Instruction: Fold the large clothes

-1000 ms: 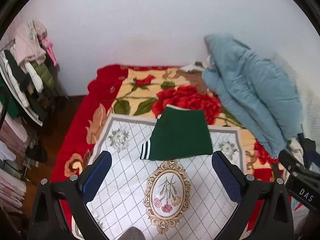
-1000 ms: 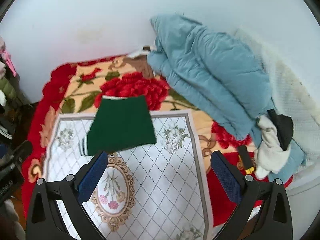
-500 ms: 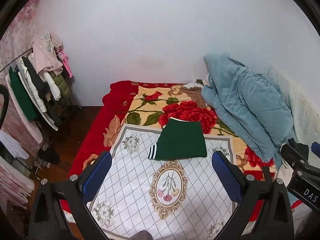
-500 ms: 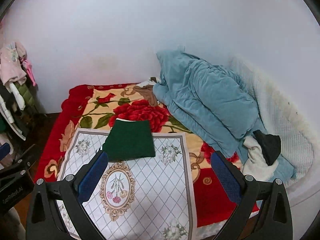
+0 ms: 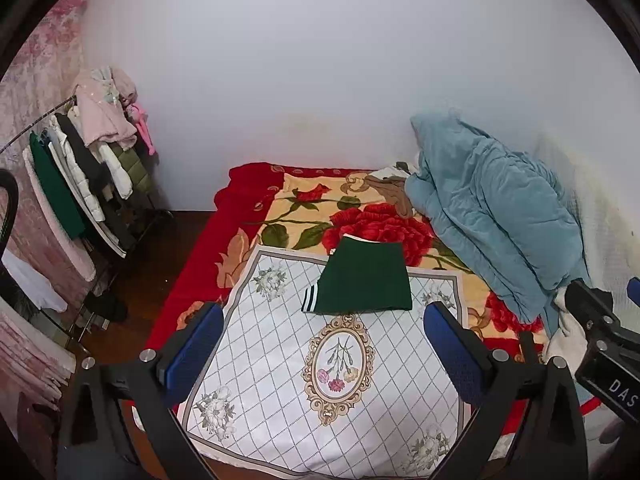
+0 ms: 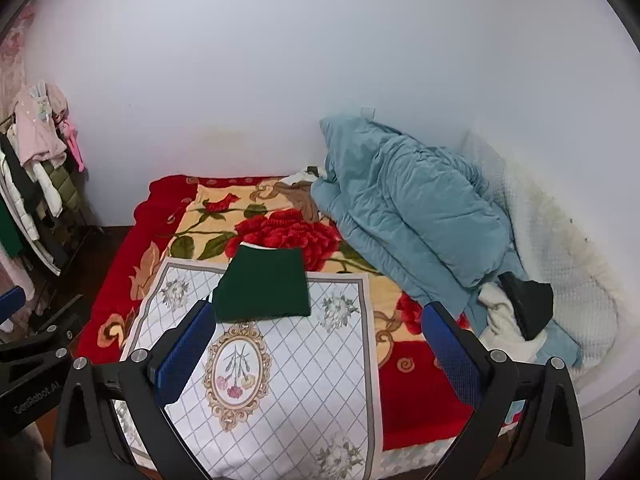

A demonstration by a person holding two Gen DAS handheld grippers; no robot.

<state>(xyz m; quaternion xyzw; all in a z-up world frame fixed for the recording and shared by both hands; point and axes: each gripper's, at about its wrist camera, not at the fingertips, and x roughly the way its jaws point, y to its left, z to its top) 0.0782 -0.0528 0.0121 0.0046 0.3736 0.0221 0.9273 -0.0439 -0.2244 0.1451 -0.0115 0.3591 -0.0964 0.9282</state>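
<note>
A dark green garment (image 5: 366, 278) lies folded into a neat rectangle on the bed, a striped cuff at its left edge; it also shows in the right wrist view (image 6: 262, 286). It rests at the far end of a white quilted mat (image 5: 280, 380) with a floral medallion. My left gripper (image 5: 320, 340) is open and empty, held well back above the mat. My right gripper (image 6: 318, 344) is open and empty too, also high and well short of the garment.
A crumpled blue duvet (image 5: 492, 208) is piled at the right against the wall, with white and black clothes (image 6: 516, 308) at its foot. A red rose blanket (image 5: 360, 216) covers the bed. A clothes rack (image 5: 80, 176) stands left on the dark floor.
Both grippers have pulled back and up from the bed; the folded green garment looks smaller and farther, and more of the room shows. The garment itself has not moved.
</note>
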